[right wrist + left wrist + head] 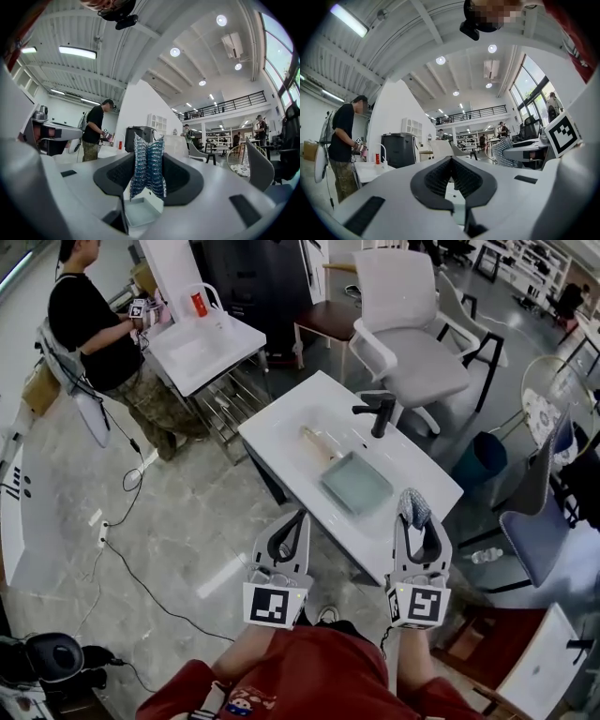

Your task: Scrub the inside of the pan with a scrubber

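A square teal pan [356, 482] with a wooden handle lies in the basin of the white sink table [281, 427], near the black faucet [378, 412]. My right gripper [414, 513] is shut on a blue-grey mesh scrubber [412, 504], held over the table's near right edge, short of the pan. In the right gripper view the scrubber [147, 166] stands pinched between the jaws of the right gripper [147, 161], and the pan [142, 212] shows below. My left gripper [292, 519] hovers off the table's near edge. Its jaws are shut and empty [451, 161].
A white office chair [410, 329] stands behind the table. A person [94, 334] works at a second sink table [202, 348] at the back left. A blue bin [481, 458] and a grey chair [534, 521] are at the right. Cables [141, 577] run over the floor.
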A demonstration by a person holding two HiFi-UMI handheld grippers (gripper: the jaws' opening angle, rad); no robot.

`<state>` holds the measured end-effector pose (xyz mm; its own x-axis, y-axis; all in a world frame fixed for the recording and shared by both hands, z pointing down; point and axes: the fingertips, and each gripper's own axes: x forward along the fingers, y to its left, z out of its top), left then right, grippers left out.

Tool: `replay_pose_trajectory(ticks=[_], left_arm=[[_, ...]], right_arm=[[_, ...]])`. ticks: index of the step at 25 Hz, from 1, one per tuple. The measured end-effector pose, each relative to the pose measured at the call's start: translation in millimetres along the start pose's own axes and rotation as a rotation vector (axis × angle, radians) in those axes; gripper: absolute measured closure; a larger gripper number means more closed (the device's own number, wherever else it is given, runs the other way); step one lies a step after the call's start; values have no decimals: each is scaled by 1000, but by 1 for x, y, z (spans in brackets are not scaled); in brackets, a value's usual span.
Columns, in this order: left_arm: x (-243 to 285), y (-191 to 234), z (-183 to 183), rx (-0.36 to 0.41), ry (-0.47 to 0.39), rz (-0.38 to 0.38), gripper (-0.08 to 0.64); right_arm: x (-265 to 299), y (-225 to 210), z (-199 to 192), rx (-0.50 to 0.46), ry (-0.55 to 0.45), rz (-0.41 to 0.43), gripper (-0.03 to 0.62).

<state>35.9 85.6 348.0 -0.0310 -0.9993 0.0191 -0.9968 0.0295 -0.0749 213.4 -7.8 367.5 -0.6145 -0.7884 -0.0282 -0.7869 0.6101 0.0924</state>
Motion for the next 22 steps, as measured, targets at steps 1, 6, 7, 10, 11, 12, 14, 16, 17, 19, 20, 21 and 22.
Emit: replay_pose_trajectory(ticks=[1,6,7,10,11,12,14,16,17,19,20,21,22], left_arm=[[8,5,-2,-1,1,-10,548],[49,30,-14,-1,2,-66,548],[59,36,-16,-1,3,-75,548],[90,58,-16,-8,4,-105,548],[99,66,-15,-10,3,-115,548],[109,74,-14,-12,2,-126,548],[129,89,-13,-12,1,-147,548],[148,103,-11,-11,-8,-176,548],[157,108,-10,-11,-12,-193,548],[174,119,-7,-10,-20,-229,548],[183,124,-6,-6,-22,-248,548],[191,128,-5,-3,-23,-267,548],[200,132,-4,-1,-26,-287,548]], right_arm=[[8,0,-3,3,7,-10,402],[54,3,-14,-3,12,-52,402],[63,4,-16,0,14,-61,402],[92,7,-18,4,30,-89,402],[102,9,-17,-3,36,-95,402],[112,11,-16,-8,40,-101,402],[133,14,-14,-8,42,-121,402],[154,17,-12,-12,39,-141,402],[164,19,-10,-16,36,-150,402],[182,22,-5,-20,28,-175,402],[190,23,-2,-20,23,-192,402],[197,23,0,-20,19,-211,402],[202,23,1,-20,16,-230,402]])
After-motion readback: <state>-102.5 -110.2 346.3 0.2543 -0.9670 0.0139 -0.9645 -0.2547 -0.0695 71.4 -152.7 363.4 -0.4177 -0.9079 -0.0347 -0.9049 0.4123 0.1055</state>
